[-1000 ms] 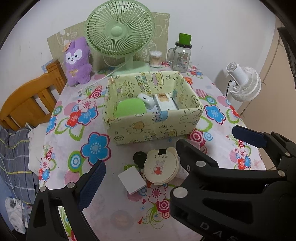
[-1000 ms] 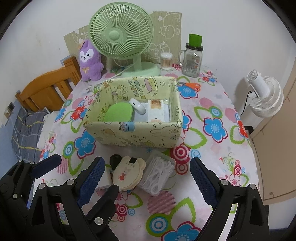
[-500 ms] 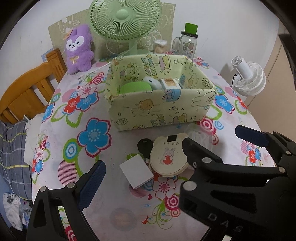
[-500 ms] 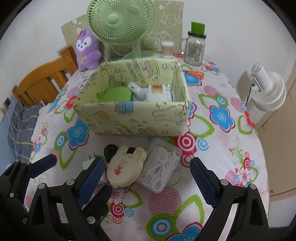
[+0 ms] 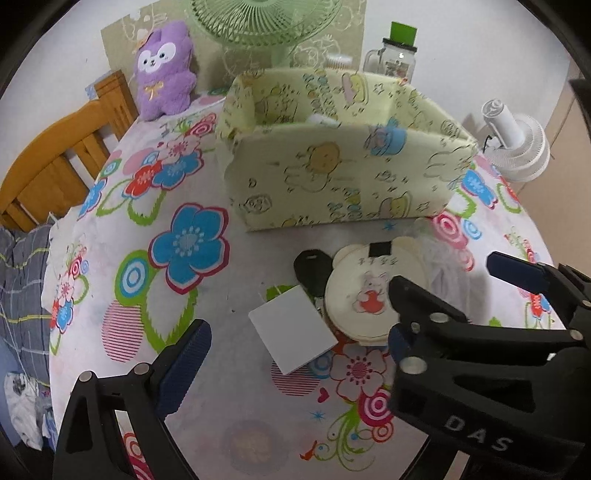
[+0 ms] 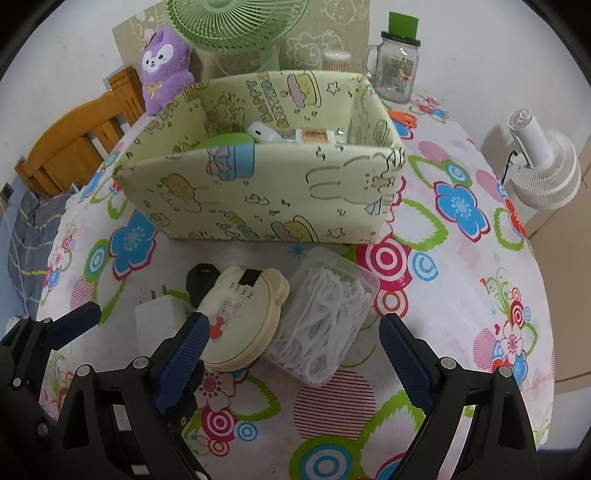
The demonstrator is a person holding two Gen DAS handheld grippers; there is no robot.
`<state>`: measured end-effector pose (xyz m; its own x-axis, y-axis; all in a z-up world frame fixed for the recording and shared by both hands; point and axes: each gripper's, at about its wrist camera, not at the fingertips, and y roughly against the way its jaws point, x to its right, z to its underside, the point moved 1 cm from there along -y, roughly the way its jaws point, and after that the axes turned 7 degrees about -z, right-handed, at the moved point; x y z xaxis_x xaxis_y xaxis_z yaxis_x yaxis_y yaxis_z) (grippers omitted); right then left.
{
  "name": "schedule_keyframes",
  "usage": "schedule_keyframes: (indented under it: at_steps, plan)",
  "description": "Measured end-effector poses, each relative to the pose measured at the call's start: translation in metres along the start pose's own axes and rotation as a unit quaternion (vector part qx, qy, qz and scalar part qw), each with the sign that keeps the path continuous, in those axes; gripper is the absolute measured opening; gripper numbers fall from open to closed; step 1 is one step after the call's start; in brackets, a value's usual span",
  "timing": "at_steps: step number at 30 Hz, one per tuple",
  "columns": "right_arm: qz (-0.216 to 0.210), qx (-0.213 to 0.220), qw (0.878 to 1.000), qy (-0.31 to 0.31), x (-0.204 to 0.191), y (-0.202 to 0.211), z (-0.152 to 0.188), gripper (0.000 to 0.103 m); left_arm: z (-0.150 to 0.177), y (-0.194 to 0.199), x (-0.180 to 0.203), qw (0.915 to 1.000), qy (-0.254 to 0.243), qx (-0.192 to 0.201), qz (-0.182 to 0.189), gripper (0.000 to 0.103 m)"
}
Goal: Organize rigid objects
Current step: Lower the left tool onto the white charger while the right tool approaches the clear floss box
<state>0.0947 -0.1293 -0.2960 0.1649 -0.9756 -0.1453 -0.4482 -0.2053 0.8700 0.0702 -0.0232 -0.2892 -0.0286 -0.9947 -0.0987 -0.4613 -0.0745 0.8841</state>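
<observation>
Several small items lie on the flowered tablecloth in front of a yellow-green fabric box (image 5: 332, 173) (image 6: 258, 192): a cream bear-shaped case (image 5: 365, 295) (image 6: 243, 317), a white plug block (image 5: 291, 332) (image 6: 159, 321), a black item (image 5: 312, 266) (image 6: 201, 280) and a clear box of floss picks (image 6: 328, 325). My left gripper (image 5: 291, 349) hangs open over the white block, its right finger mostly hidden behind the right gripper's body. My right gripper (image 6: 293, 350) is open above the floss box, left finger over the bear case. The fabric box holds a green item, a white mouse and a small carton.
Behind the box stand a green fan (image 6: 236, 22), a purple plush (image 5: 164, 70) (image 6: 166, 68), a glass jar with a green lid (image 6: 397, 62) and orange scissors (image 6: 402, 116). A wooden chair (image 5: 55, 166) is at the left, a white fan (image 6: 543, 166) beyond the table's right edge.
Both grippers have sunk toward the table and the small items in front of the box. Their jaws stay wide open. Nothing on the table has moved.
</observation>
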Motion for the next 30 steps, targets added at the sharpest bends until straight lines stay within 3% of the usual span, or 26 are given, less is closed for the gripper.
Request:
schedule_keyframes:
  at_steps: [9, 18, 30]
  plan:
    - [-0.010, -0.009, 1.000, -0.022, 0.012, 0.000, 0.018, 0.095, 0.010, -0.012, 0.005, 0.9998, -0.010, -0.015, 0.003, 0.098]
    - [0.006, -0.016, 0.999, -0.030, 0.020, -0.005, 0.022, 0.095, 0.013, -0.015, 0.009, 0.9998, -0.014, -0.017, 0.003, 0.095]
    - [0.003, -0.029, 0.999, -0.038, 0.024, -0.027, 0.014, 0.095, 0.008, -0.028, 0.003, 0.9994, 0.006, -0.032, -0.005, 0.067]
